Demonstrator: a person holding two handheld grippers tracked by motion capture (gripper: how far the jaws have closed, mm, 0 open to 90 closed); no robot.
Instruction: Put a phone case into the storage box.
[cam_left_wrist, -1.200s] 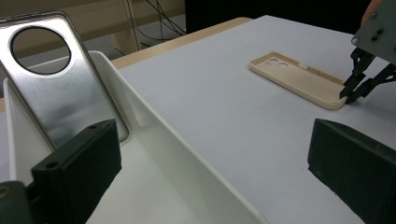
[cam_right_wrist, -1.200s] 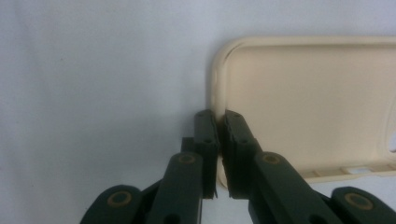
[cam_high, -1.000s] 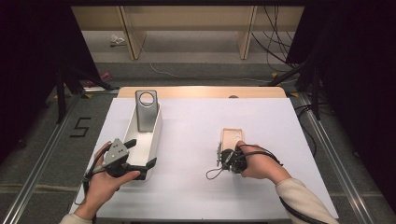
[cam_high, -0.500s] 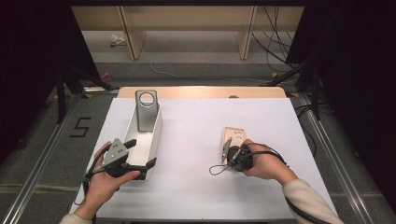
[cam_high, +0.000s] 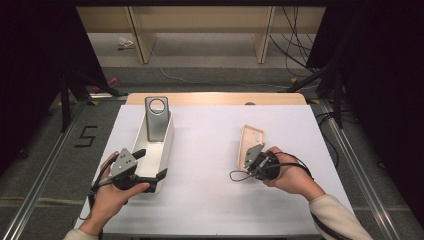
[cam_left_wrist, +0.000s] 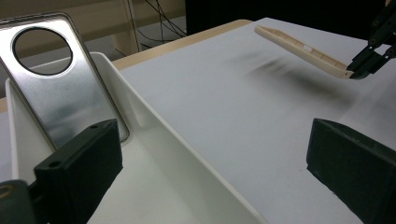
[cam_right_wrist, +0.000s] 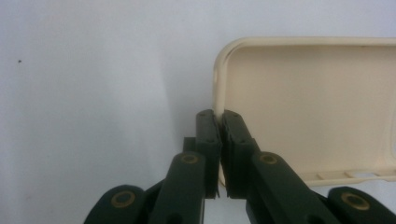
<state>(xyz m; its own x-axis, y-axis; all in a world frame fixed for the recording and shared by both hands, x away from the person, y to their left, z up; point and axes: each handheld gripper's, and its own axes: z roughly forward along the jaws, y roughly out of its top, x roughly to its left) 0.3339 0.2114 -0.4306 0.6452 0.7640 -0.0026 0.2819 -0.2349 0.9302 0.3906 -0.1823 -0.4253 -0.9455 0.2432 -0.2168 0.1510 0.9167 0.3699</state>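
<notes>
The cream phone case (cam_high: 248, 146) is pinched by its near left edge in the right gripper (cam_high: 254, 159), whose 2 jaws are clamped tight on the rim, as the right gripper view shows (cam_right_wrist: 219, 140); the case sits over the right half of the white table (cam_high: 210, 150), its long axis running away from the person toward the far edge, hollow side turned up and to the right; from the left gripper view the case (cam_left_wrist: 303, 49) is lifted clear of the table and slanted, far end higher, with a shadow beneath it. The left gripper (cam_high: 150, 165) stands wide open at the near end of the white tray (cam_high: 167, 137), one jaw inside the tray and the other outside its right wall, holding nothing; the tray is long and narrow, lying lengthwise away from the person on the left half of the table; inside it 1 silver phone case (cam_high: 156, 122) leans upright against the far end, its round camera hole at the top.
</notes>
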